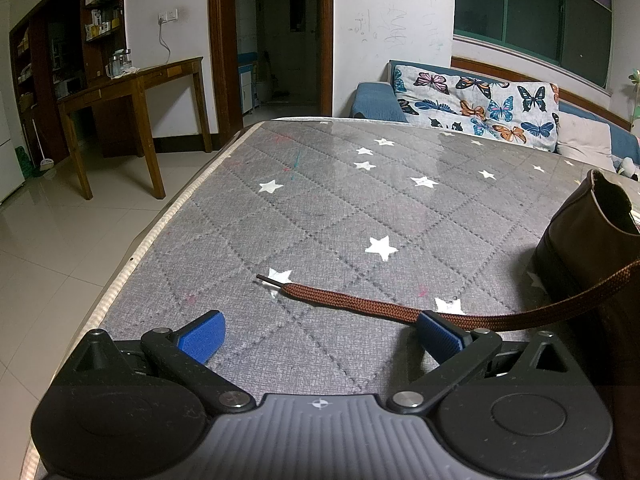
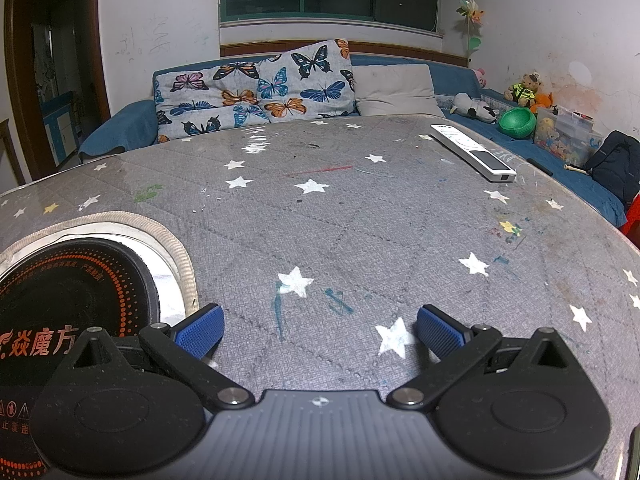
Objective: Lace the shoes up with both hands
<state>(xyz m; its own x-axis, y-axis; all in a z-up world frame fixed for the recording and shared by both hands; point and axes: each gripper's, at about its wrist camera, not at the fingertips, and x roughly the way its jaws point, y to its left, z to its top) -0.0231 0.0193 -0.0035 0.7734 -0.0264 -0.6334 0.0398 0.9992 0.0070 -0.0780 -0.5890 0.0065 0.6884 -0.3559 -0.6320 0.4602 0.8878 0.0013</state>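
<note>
Brown flat lace (image 1: 360,304) lies across the grey starred table cover (image 1: 320,208) in the left wrist view, just ahead of the left gripper (image 1: 320,334). Its long axis runs left to right: the dark tip (image 1: 269,279) points left and slightly away, and the strand trails right, passing behind the right-hand blue pad (image 1: 440,334), then rising to the brown shoe (image 1: 592,248) at the right edge of this view. The lace looks to touch or sit just beside that pad; which one is unclear. The jaws stand wide apart and hold nothing. The free tip is forward of the gap, a little left of centre, so a short reach ahead and a closing pinch seems all this side needs. Nothing lies between the jaws and the lace. Only the shoe's heel side and dark opening show; its eyelets are out of sight. Beyond the table are a tiled floor, a wooden desk (image 1: 132,88), a doorway and a blue sofa with a butterfly cushion (image 1: 476,108).

From the right wrist view, the right gripper (image 2: 320,332) also has its jaws spread wide and empty, over bare cover. Neither lace nor shoe appears here, so the left side is judged the nearer one. At the left edge a round black cooktop (image 2: 68,300) sits in a cut-out of the cover. A white remote (image 2: 472,152) lies well off toward the far right. Sofa, cushion, soft toys and a green bowl (image 2: 518,122) sit behind.
</note>
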